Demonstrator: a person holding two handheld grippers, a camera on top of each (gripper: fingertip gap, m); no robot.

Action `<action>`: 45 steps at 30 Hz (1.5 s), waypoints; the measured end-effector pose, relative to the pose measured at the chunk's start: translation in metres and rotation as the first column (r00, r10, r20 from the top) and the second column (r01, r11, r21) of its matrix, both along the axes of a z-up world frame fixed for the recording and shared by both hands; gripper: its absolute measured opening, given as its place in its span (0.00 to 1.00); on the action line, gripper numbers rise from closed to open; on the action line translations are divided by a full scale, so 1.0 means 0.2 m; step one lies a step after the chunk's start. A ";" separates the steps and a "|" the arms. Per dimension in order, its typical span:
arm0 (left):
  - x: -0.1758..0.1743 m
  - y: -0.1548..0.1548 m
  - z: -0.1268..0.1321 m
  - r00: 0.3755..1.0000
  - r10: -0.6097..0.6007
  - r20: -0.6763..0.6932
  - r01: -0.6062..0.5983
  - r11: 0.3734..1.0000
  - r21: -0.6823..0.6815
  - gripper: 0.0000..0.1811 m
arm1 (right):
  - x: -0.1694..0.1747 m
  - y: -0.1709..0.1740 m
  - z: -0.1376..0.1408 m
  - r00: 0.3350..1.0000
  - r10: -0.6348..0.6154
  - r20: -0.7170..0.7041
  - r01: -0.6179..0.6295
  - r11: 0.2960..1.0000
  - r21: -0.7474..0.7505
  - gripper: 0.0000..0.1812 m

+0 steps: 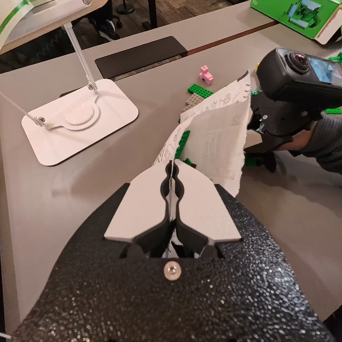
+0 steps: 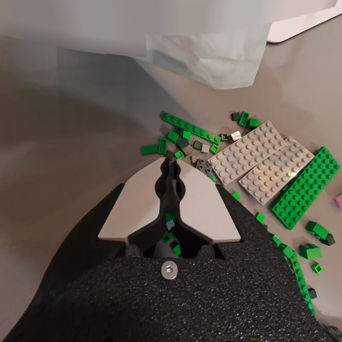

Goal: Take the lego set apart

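My left gripper (image 1: 172,162) is shut on the edge of a torn white paper bag (image 1: 212,138) and holds it up off the grey table. The bag shows blurred in the right wrist view (image 2: 203,61). Loose lego lies beneath: two grey plates (image 2: 246,153), a large green plate (image 2: 305,188), a long green strip (image 2: 190,127) and several small green and grey pieces (image 2: 177,146). My right gripper (image 2: 171,161) is low over these pieces, jaws nearly together with a thin dark piece between them. Its body shows right of the bag in the left wrist view (image 1: 277,114).
A white stand base (image 1: 77,120) sits on the table at the left, with a black inset panel (image 1: 140,53) behind it. A pink lego animal (image 1: 206,75) stands beyond the bag. A green box (image 1: 299,16) lies at the far right. Left tips to right tips: about 15 cm. Measured from the fingertips, the large green plate (image 2: 305,188) is 15 cm or so from the right gripper and 30 cm from the left.
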State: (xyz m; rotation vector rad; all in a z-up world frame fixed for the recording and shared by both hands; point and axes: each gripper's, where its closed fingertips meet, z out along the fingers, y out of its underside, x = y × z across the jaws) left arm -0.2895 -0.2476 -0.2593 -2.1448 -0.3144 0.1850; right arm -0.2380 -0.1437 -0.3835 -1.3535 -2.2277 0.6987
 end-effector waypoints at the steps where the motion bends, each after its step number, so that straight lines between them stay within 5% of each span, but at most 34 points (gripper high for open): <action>1: 0.00 0.00 0.00 1.000 -0.002 0.002 0.002 1.000 -0.001 0.00 | -0.01 0.00 0.00 1.000 0.001 -0.001 -0.001 1.000 -0.006 0.04; 28: 0.02 0.03 -0.04 1.000 -0.016 0.005 0.016 0.999 -0.036 0.00 | -0.06 -0.02 0.03 0.994 0.101 -0.050 -0.099 0.994 0.042 0.04; 32: 0.01 0.03 -0.03 1.000 -0.009 0.002 0.009 1.000 -0.027 0.00 | 0.01 -0.07 0.23 0.957 0.259 -0.128 -0.250 0.965 0.082 0.04; 36: 0.01 0.04 -0.04 1.000 -0.006 0.000 0.006 1.000 -0.029 0.00 | 0.13 -0.24 0.54 0.854 0.432 -0.289 -0.435 0.899 0.057 0.04; 39: 0.02 0.05 -0.05 1.000 -0.016 0.000 0.016 0.999 -0.038 0.00 | 0.11 -0.36 0.76 0.775 0.415 -0.476 -0.432 0.898 0.079 0.04; 45: 0.05 0.07 -0.04 0.999 -0.040 -0.004 0.040 0.999 -0.033 0.00 | 0.03 -0.45 0.71 0.758 0.458 -0.464 -0.367 0.888 0.277 0.04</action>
